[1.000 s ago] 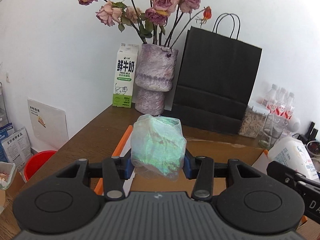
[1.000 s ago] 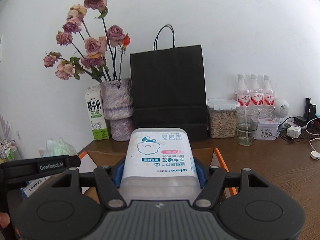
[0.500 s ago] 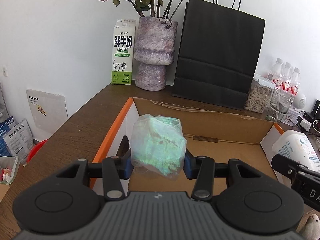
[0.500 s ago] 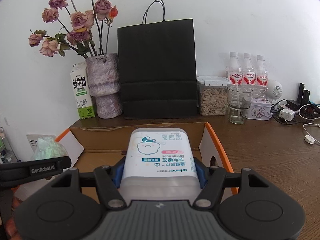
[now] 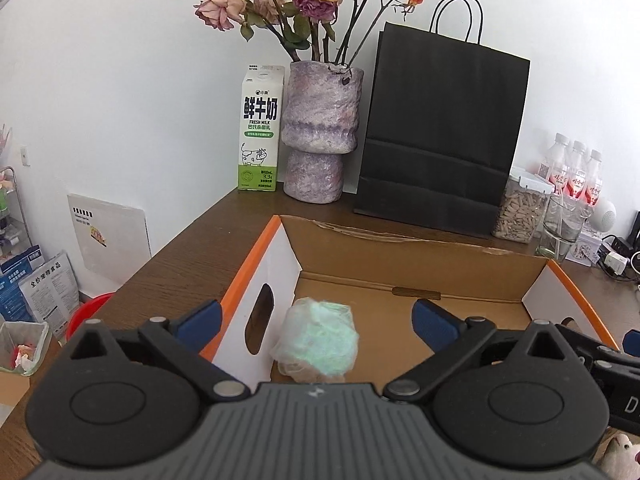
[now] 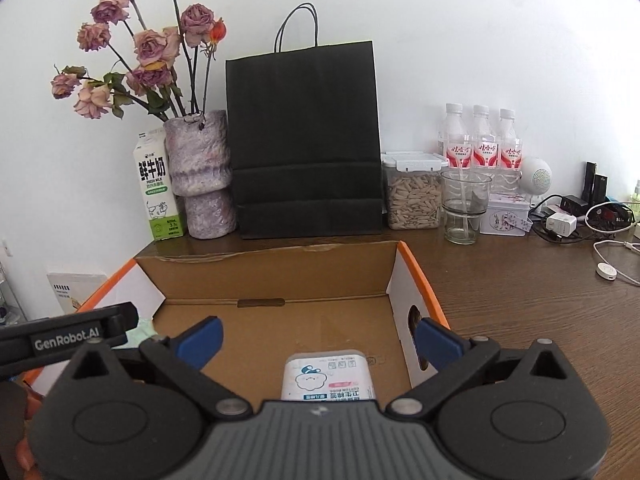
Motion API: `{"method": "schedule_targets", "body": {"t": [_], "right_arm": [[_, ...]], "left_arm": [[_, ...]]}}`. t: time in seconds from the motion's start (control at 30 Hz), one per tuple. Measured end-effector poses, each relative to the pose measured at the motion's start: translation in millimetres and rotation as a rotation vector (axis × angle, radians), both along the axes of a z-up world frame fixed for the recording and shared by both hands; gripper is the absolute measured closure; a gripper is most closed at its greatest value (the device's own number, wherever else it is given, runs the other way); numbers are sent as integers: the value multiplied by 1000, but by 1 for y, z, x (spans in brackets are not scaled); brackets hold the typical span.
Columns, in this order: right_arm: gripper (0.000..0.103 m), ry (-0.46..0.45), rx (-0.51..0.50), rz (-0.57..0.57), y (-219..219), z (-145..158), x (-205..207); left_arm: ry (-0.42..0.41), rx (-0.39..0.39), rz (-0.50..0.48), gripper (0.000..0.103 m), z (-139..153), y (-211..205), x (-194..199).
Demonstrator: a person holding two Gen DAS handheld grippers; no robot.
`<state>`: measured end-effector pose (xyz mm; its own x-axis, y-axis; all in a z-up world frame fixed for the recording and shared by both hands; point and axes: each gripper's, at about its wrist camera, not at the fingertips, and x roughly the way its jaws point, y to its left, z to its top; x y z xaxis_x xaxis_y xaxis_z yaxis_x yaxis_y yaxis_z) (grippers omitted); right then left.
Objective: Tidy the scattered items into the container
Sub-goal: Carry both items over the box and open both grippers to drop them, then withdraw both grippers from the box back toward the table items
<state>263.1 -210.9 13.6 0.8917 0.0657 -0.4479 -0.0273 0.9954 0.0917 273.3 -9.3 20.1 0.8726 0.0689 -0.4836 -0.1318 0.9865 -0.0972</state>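
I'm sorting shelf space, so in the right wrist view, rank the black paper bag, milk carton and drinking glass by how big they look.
1. black paper bag
2. milk carton
3. drinking glass
All stand along the wall.

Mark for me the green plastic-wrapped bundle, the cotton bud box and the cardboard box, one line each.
green plastic-wrapped bundle [image 5: 316, 338], left wrist view, middle of its wrap.
cotton bud box [image 6: 326, 376], right wrist view, on the printed lid label.
cardboard box [image 6: 264, 272], right wrist view, bare inner face of its far wall.

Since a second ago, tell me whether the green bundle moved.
Yes. The green bundle dropped from the opening left hand-held gripper onto the cardboard box floor, by its left wall.
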Motion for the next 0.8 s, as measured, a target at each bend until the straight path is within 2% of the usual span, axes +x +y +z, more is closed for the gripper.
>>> {"method": "schedule_targets", "body": {"t": [0.53, 0.8], "right_arm": [[0, -47, 4, 29, 3, 14, -15], [0, -148, -43, 53, 10, 40, -42]], "left_arm": [[-26, -2, 11, 0, 4, 2, -8], [-82, 8, 6, 0, 23, -1, -30]]}}
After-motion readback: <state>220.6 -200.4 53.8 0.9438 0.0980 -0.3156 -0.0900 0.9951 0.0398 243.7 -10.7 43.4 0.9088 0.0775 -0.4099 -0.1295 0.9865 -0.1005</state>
